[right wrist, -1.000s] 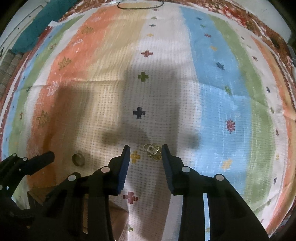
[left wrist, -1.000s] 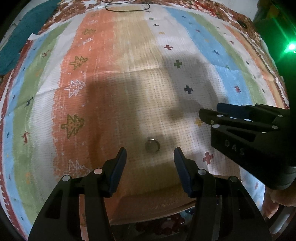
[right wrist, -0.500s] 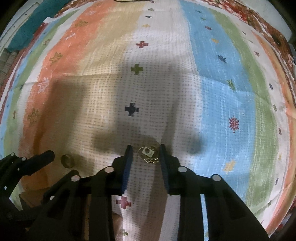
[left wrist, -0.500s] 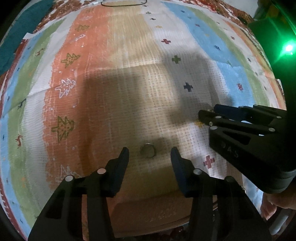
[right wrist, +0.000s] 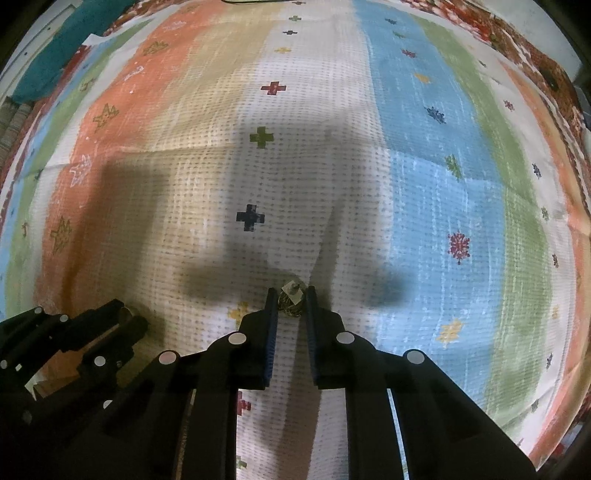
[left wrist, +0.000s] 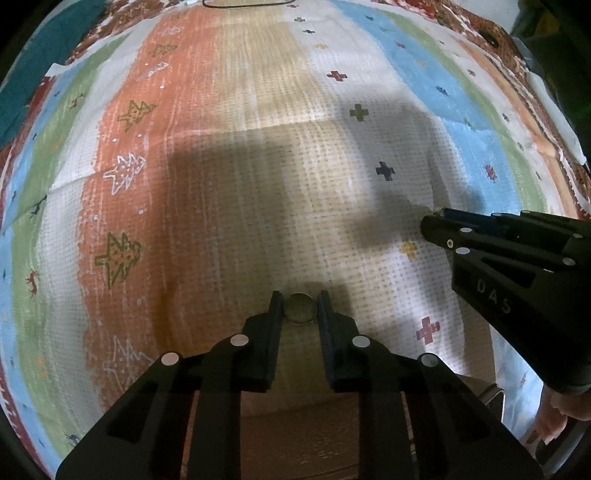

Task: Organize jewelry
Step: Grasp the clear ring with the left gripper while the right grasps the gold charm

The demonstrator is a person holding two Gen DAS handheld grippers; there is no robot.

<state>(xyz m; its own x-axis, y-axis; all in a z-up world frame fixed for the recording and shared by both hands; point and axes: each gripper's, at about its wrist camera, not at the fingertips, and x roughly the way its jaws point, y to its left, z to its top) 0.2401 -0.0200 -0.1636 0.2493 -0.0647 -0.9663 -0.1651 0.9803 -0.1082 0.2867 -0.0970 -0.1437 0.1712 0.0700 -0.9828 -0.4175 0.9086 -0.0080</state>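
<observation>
A plain metal ring [left wrist: 300, 313] lies on the striped cloth [left wrist: 258, 184]. My left gripper [left wrist: 299, 308] has its two fingertips closed against the ring's sides. A small gold jewelry piece with a pale tag [right wrist: 291, 301] lies on the cloth in the right wrist view. My right gripper [right wrist: 291, 301] is closed on it at the fingertips. The right gripper also shows in the left wrist view [left wrist: 436, 221], to the right of the ring. The left gripper shows at the lower left of the right wrist view [right wrist: 125, 317].
A wooden box edge [left wrist: 295, 435] lies under the left gripper's body. A dark cord loop [left wrist: 243, 3] lies at the far edge of the cloth. A teal fabric [right wrist: 55, 62] lies at the far left. A hand [left wrist: 561, 406] holds the right gripper.
Both grippers have moved forward and down to the cloth and closed. The left one closed around the ring, the right one around the gold piece.
</observation>
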